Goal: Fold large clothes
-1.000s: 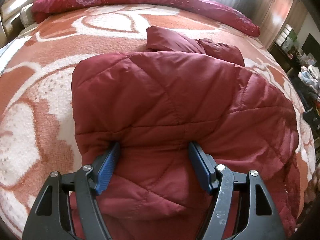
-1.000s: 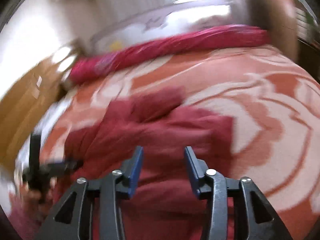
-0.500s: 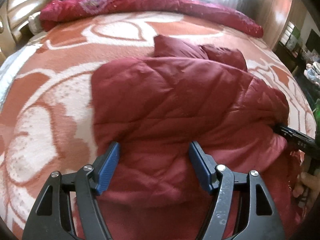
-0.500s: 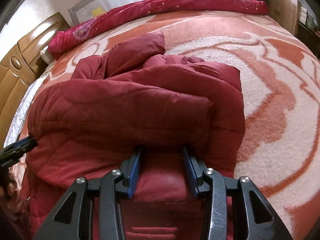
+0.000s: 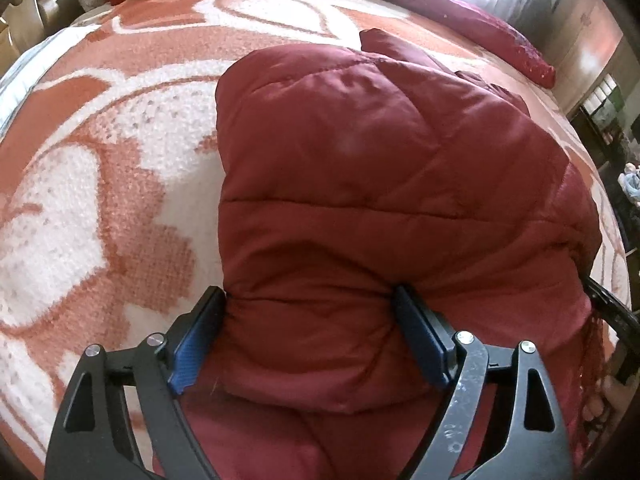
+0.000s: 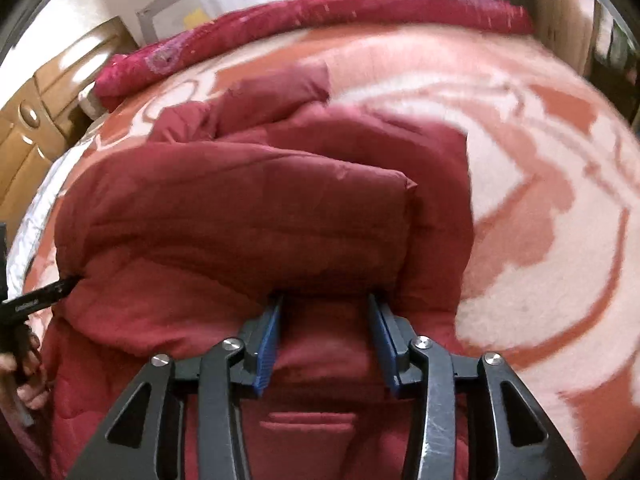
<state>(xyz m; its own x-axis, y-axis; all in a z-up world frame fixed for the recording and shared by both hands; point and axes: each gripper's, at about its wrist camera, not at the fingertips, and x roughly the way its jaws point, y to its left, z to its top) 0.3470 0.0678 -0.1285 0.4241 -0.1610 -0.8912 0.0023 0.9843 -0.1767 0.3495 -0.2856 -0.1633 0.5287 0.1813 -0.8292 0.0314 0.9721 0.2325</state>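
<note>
A dark red quilted jacket (image 5: 380, 184) lies bunched on the bed, its lower part folded up over the rest. My left gripper (image 5: 310, 304) stands wide open, its blue pads against the folded edge near the jacket's left side. My right gripper (image 6: 326, 304) is partly open with the jacket's fold (image 6: 240, 208) between its pads, near the right side. Each gripper's tip shows at the edge of the other view: the right gripper's tip (image 5: 608, 308), the left gripper's tip (image 6: 40, 300). A sleeve or hood (image 6: 276, 92) pokes out behind the fold.
The bed carries an orange and white patterned blanket (image 5: 100, 184). A rolled crimson quilt (image 6: 320, 16) lies along the far side. A wooden headboard (image 6: 36, 120) stands at the left, cupboards and clutter (image 5: 608, 104) at the right.
Both grippers have pushed the jacket's folded edge forward and it now stands closer and higher in both views. The left view has swung to the right side of the jacket's left edge.
</note>
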